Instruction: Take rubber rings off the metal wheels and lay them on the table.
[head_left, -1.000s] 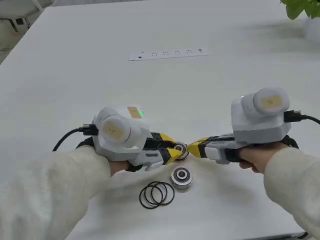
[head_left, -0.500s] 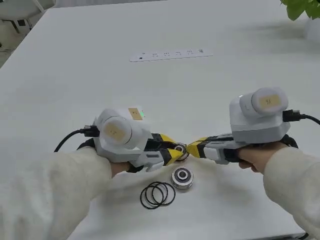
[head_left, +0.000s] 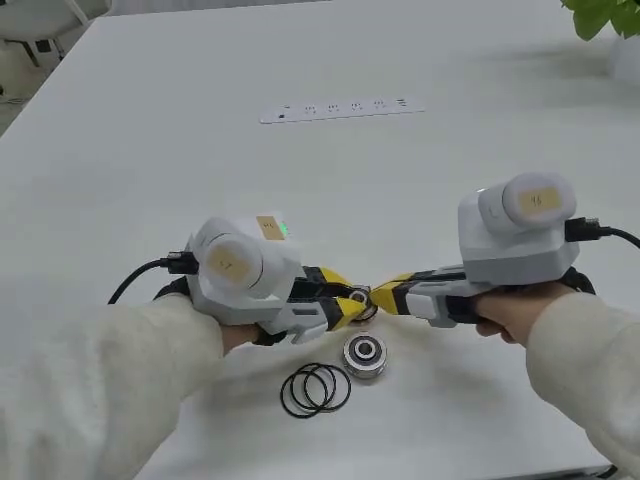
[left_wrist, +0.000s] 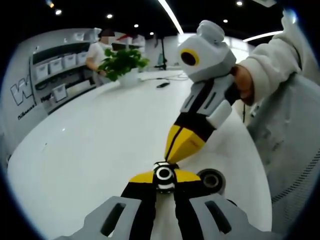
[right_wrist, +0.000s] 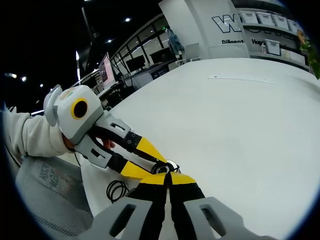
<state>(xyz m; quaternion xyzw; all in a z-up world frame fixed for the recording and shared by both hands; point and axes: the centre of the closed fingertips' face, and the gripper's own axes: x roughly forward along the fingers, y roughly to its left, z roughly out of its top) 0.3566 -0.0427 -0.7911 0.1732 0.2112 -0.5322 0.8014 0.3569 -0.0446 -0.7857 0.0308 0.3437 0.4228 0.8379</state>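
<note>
1. Left gripper (left_wrist: 164, 175) fingers clamp the metal wheel (left_wrist: 164, 178); its bore faces back along them.
2. Right gripper (right_wrist: 170, 175) fingers are pressed together, tips at the wheel's rim.
3. Head view: second wheel (head_left: 364, 355) and rubber rings (head_left: 315, 388) lie flat, nearer the person than the fingertips.

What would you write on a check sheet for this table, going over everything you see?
Surface: table, white, smooth.
Job's things: held wheel in the left gripper; second wheel lying on the table; rubber rings loose beside it.
Clutter: power strip, far side.
Grippers: left gripper shut on held wheel; right gripper shut, tips at that wheel.
Cables: left cable and right cable, black, one per gripper.
Surroundings: plant, chair at the far corners.
</note>
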